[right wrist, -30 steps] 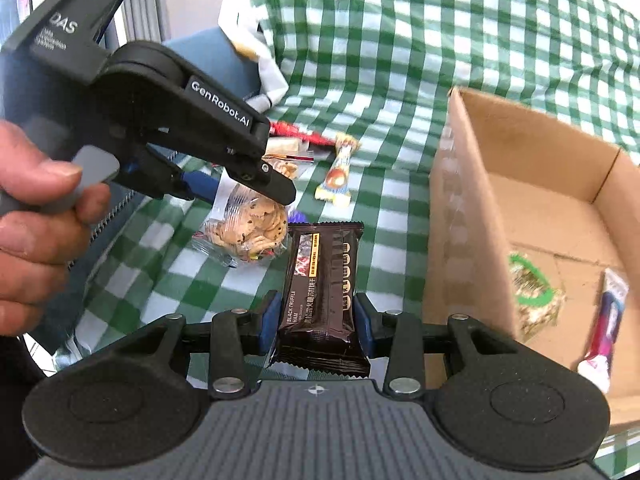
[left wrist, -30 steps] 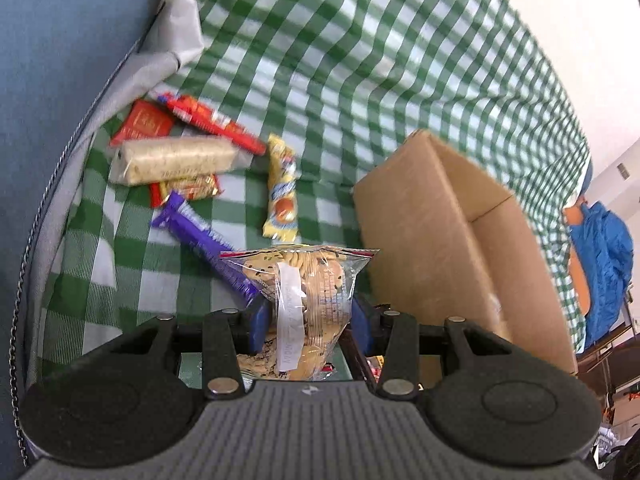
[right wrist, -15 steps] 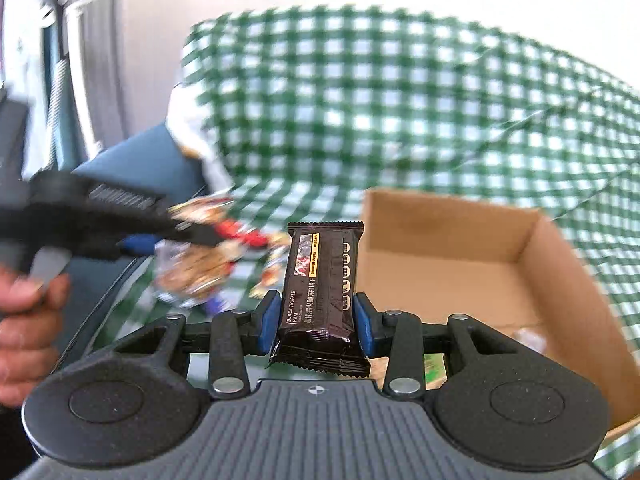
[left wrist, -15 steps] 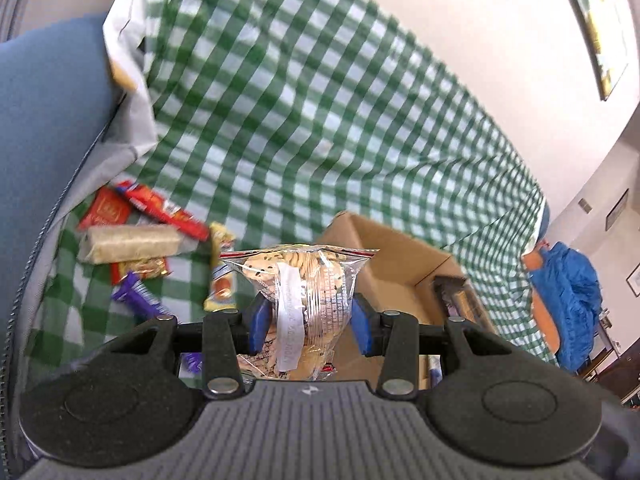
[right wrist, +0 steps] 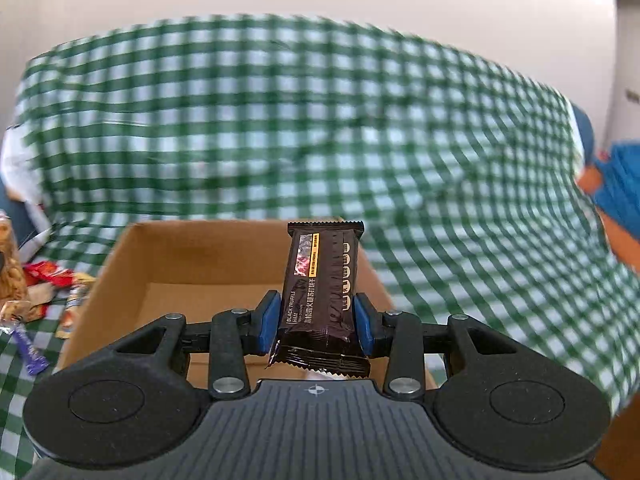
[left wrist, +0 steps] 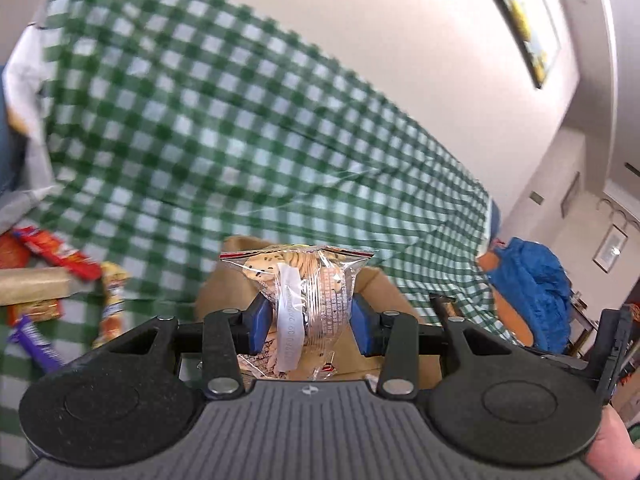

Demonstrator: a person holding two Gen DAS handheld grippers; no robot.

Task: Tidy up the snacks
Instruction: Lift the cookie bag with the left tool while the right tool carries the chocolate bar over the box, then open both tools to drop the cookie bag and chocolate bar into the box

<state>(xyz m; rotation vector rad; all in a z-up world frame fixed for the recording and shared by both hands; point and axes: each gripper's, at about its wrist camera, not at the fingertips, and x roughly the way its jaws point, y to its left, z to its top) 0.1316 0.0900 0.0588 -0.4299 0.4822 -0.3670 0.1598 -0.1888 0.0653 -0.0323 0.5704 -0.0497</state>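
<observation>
The left hand-held gripper (left wrist: pixel 306 316) pinches a clear cookie bag (left wrist: pixel 304 292); the right hand-held gripper (right wrist: pixel 316 322) pinches a dark cracker bar (right wrist: pixel 320 292), the cardboard box (right wrist: pixel 192 264) at its 10 o'clock.

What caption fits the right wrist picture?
Right gripper holding a dark snack bar before the open cardboard box.

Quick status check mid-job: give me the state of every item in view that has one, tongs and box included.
Left tongs: shut on the cookie bag.
Cookie bag: sealed, held upright, off the cloth.
Right tongs: shut on the dark snack bar.
Dark snack bar: sealed, held upright in front of the box.
Cardboard box: open at the top.
Loose snacks: lying on the checked cloth, outside the box.
</observation>
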